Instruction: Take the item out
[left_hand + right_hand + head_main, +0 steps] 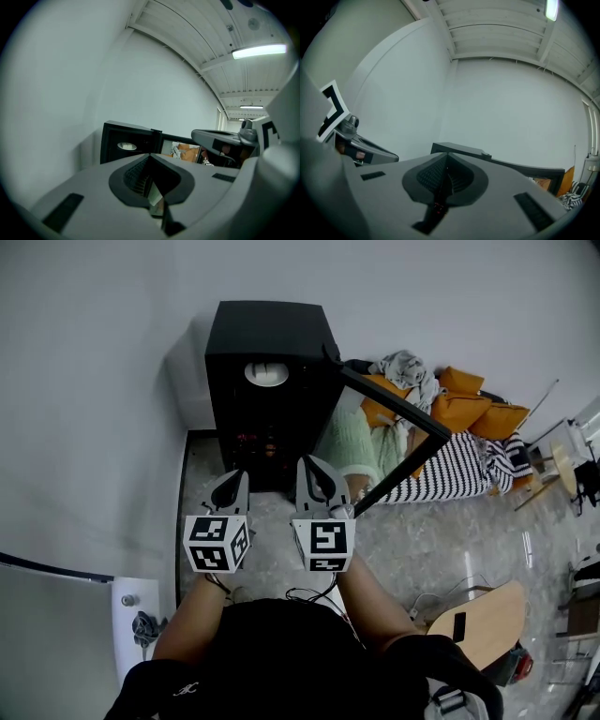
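Note:
A black cabinet (272, 343) stands on the floor against the white wall, its door (394, 409) swung open to the right. On an upper shelf inside lies a round white item (267, 373), also seen in the left gripper view as a pale oval (126, 146). Lower down inside, small dim reddish things show, too dark to tell. My left gripper (232, 482) and right gripper (315, 472) hover side by side just in front of the opening, both pointing into it, both shut with nothing between the jaws. From the right gripper view only the cabinet's top edge (459, 150) shows above the jaws.
Behind the open door lies a heap of orange cushions (469, 409), a striped cloth (450, 474) and a green cloth (352, 442). A wooden board (478, 620) rests on the floor at lower right. A white fixture (136, 615) sits at lower left by the wall.

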Motion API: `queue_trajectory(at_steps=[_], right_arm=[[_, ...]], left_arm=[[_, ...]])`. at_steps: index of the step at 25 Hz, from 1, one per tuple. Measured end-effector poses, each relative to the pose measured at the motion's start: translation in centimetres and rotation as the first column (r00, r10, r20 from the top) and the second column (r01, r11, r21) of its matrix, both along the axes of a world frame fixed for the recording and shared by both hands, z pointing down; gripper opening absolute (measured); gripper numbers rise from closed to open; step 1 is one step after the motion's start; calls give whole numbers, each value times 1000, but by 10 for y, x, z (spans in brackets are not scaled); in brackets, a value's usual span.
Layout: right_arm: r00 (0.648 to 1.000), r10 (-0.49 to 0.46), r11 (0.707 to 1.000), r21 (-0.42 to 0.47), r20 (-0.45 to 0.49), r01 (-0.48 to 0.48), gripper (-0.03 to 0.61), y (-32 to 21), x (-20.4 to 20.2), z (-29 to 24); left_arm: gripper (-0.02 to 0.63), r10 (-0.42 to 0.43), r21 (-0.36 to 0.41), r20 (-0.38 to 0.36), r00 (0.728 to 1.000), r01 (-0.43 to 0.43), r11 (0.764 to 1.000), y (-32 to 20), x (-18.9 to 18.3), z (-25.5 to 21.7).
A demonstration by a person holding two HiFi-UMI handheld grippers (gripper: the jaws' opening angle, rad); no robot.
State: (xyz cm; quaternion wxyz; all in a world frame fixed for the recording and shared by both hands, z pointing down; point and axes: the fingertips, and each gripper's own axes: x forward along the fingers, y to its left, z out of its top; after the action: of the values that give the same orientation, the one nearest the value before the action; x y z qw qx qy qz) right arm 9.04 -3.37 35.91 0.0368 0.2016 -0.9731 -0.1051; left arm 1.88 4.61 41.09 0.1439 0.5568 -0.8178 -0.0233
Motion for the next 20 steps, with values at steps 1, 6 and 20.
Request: queue_trajectory(at_steps=[1, 6, 20], right_arm=[[1000, 6, 1000, 1, 1, -6, 6, 2, -5, 0], [999, 37, 999, 9, -2, -37, 6, 10, -29, -3], [992, 118, 992, 40, -35, -117, 6, 26, -62, -6]], left_arm=[[8, 3, 2, -1, 1000, -3, 1000, 2, -6, 0], [8, 22, 15, -8, 1000, -22, 1000, 10, -33, 1], [8, 103, 27, -35, 994, -102, 994, 25, -63, 12]])
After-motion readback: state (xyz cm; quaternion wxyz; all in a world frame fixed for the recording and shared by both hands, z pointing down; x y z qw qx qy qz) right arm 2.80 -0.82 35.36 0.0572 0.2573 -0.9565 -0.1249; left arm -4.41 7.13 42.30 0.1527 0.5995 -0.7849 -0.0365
